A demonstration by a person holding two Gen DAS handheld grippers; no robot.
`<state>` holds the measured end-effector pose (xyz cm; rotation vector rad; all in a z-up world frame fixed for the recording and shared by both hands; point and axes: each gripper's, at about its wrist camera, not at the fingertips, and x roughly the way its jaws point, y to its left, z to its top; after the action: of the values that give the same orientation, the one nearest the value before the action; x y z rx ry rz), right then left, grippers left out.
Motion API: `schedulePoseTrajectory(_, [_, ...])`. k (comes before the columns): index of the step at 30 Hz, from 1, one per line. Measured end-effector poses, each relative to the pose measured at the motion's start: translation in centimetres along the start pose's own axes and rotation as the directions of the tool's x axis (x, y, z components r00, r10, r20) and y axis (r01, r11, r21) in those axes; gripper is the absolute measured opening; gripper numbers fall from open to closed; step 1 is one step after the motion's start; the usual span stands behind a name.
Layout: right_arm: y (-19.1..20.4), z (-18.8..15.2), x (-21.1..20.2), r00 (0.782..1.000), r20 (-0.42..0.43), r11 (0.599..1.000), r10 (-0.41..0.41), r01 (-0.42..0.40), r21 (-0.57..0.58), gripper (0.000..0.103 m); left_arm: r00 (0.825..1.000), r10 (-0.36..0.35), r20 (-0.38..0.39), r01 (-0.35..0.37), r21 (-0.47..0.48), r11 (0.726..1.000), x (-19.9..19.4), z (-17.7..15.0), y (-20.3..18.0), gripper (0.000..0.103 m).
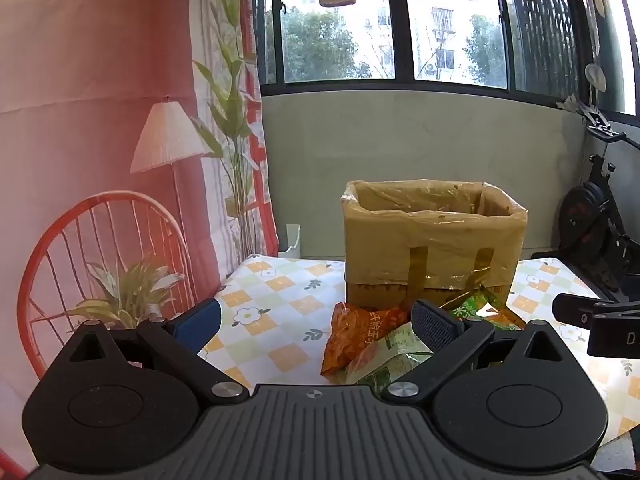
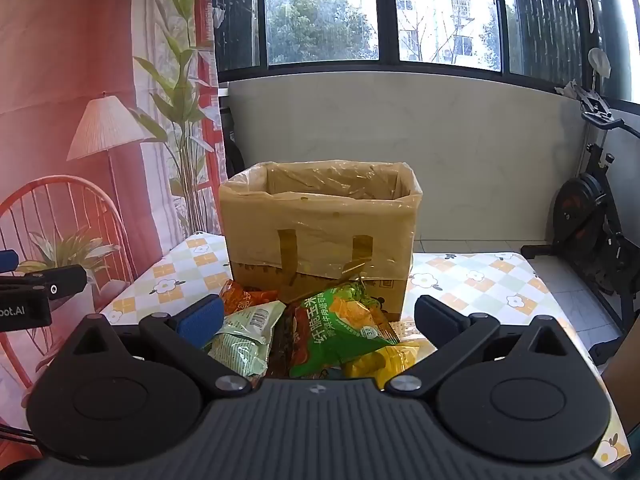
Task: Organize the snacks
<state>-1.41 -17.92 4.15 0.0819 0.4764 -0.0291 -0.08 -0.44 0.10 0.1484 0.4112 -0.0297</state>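
Note:
A cardboard box [image 1: 432, 248] lined with clear plastic stands open on the checked tablecloth [image 1: 276, 308]; it also shows in the right wrist view [image 2: 320, 232]. A pile of snack bags lies in front of it: an orange bag [image 1: 360, 332], a pale green bag [image 1: 396, 356] and a bright green bag [image 1: 480, 308]. In the right wrist view I see the bright green bag [image 2: 344, 328], the pale green bag [image 2: 244, 340], the orange bag [image 2: 240, 296] and a yellow bag [image 2: 384, 360]. My left gripper [image 1: 316, 320] is open and empty, just short of the pile. My right gripper [image 2: 320, 320] is open and empty above the pile.
A printed red backdrop [image 1: 100, 120] hangs at the left. An exercise bike [image 2: 592, 216] stands on the floor at the right. A grey wall [image 2: 400, 140] with windows is behind the table. The right gripper shows at the right edge of the left wrist view [image 1: 600, 320].

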Motion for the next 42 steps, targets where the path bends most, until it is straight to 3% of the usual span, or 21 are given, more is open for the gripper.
schedulePoseTrajectory(17, [-0.1, -0.1, -0.1, 1.000, 0.005, 1.000, 0.001, -0.001, 0.001, 0.103, 0.998, -0.023, 0.052, 0.023, -0.004, 1.000, -0.8, 0.1, 0.2, 0.102])
schedulePoseTrajectory(42, [-0.2, 0.0, -0.1, 1.000, 0.005, 1.000, 0.000, 0.000, 0.002, 0.103, 0.999, -0.032, 0.043, 0.032, -0.011, 0.999, -0.7, -0.1, 0.1, 0.102])
